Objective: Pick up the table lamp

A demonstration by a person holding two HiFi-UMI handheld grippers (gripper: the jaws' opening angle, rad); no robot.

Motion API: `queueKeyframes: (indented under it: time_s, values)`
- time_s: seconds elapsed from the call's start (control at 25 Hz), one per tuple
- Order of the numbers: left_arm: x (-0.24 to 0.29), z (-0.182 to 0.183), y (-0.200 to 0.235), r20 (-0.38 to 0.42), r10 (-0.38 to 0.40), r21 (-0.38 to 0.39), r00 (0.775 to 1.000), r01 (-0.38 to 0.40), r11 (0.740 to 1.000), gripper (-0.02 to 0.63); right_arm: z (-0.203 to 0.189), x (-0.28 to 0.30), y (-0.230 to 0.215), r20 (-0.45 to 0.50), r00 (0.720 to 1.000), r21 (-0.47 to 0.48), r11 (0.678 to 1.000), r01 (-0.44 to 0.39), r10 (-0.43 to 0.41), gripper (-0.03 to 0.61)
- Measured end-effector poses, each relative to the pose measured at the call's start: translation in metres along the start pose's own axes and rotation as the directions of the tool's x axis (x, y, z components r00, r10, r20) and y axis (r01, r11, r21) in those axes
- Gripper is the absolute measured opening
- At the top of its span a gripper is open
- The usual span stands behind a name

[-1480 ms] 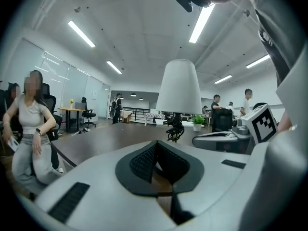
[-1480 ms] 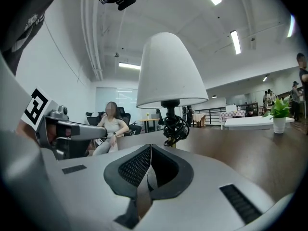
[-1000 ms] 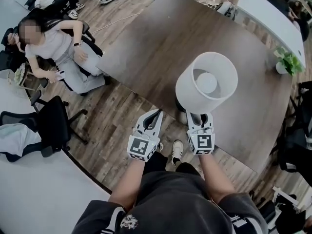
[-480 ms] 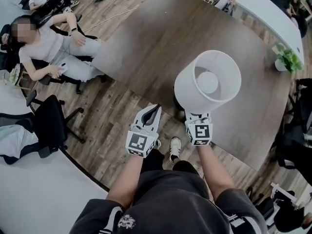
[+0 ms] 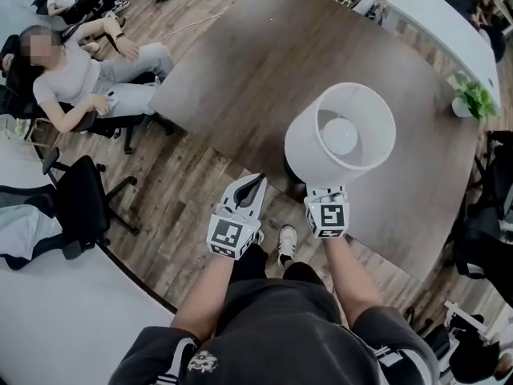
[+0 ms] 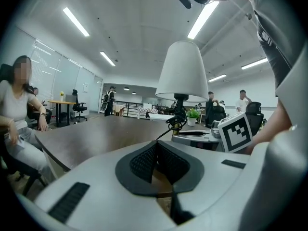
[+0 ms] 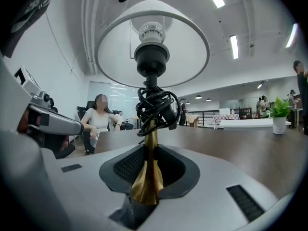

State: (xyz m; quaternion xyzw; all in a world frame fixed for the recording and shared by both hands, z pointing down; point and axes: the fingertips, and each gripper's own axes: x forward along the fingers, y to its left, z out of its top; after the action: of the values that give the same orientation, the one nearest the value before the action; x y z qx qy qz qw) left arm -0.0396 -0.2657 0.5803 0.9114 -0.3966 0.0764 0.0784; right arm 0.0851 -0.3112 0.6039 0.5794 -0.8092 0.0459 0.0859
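Observation:
The table lamp has a white shade [image 5: 341,135] and stands near the front edge of the dark wooden table [image 5: 240,62]. In the right gripper view its brass stem [image 7: 148,174], with black cord coiled round it below the bulb socket, stands between the jaws of my right gripper [image 7: 147,165]. Those jaws are closing, and their pads press on the stem. From above, the right gripper [image 5: 324,191] reaches in under the shade. My left gripper [image 5: 255,181] hangs left of the lamp over the floor, shut and holding nothing. It sees the lamp [image 6: 182,71] ahead to its right.
A small potted plant [image 5: 473,101] sits at the table's right edge. A person [image 5: 72,79] sits in a chair at the far left, with an empty black office chair [image 5: 84,199] nearer. Cables lie on the floor beyond the table.
My right gripper has pushed a little further in under the shade. The seated person has shifted their arms. The left gripper stays about where it was.

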Motion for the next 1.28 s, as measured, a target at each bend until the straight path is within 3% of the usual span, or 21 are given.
queueKeyframes:
  time_s: [0.4, 1.28]
  values:
    - [-0.001, -0.002, -0.001, 0.004, 0.008, -0.005, 1.0, -0.008, 1.0, 0.009, 0.001, 0.002, 0.0, 0.012, 1.0, 0.001, 1.0, -0.028, 0.028, 0.103]
    - [0.002, -0.001, -0.006, 0.02, -0.009, -0.017, 1.0, 0.009, 1.0, 0.009, 0.007, -0.006, -0.01, -0.018, 1.0, -0.015, 1.0, -0.001, 0.001, 0.101]
